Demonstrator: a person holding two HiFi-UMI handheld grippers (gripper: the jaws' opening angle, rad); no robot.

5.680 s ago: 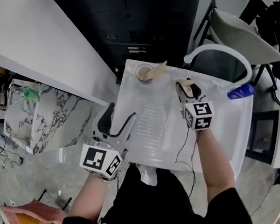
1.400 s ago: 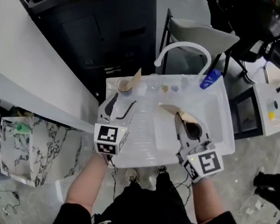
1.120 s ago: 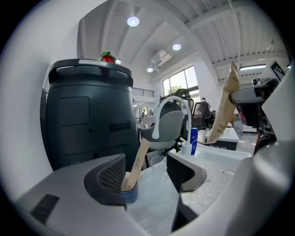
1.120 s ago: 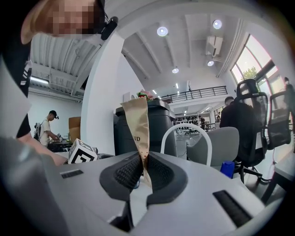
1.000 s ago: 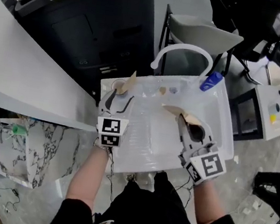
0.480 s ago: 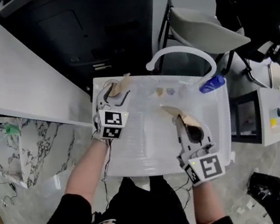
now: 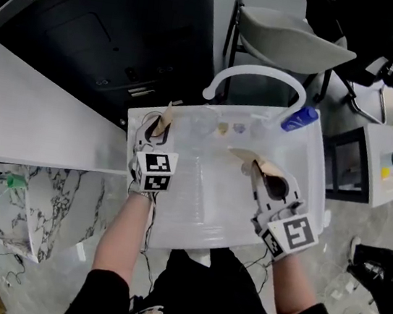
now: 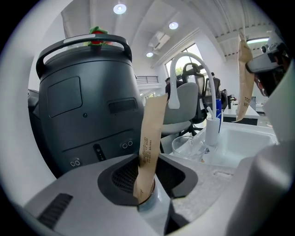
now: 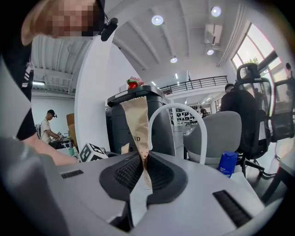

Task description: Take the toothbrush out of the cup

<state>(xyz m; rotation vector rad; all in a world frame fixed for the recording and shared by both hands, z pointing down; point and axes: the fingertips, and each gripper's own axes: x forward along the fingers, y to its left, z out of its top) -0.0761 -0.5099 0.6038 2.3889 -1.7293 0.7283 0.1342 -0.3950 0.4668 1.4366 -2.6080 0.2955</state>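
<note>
From the head view, a white sink point(image 7: 303, 176) with a curved white tap point(image 7: 256, 74) sits in front of the person, and a blue bottle point(image 7: 299, 119) stands at its far right corner. The left claw point(image 7: 155, 130) is at the far left corner of the sink, where the toothbrush point(image 7: 165, 117) in its brown paper wrap sticks up. The right claw point(image 7: 255, 170) is over the middle of the sink, to the right, and grips a second brown paper packet point(image 7: 244, 155). A big dark bin point(image 7: 113, 30) and a grey chair point(image 7: 286, 45) stand beyond the sink. In the left gripper view, the cup point(image 8: 148, 205) is between the jaws. They have just been closing and now squeeze it on both sides. The toothbrush stands in the cup and leans a little to the right. There is a line of small print down the wrap, too small to read. A clear bowl point(image 8: 189, 145) and a small white bottle point(image 8: 211, 129) are farther off on the right. In the right gripper view, the jaws are clenched tight on the bottom end of the paper packet, which points up. The letters "ND" can be read on it, with a row of little holes below.
</note>
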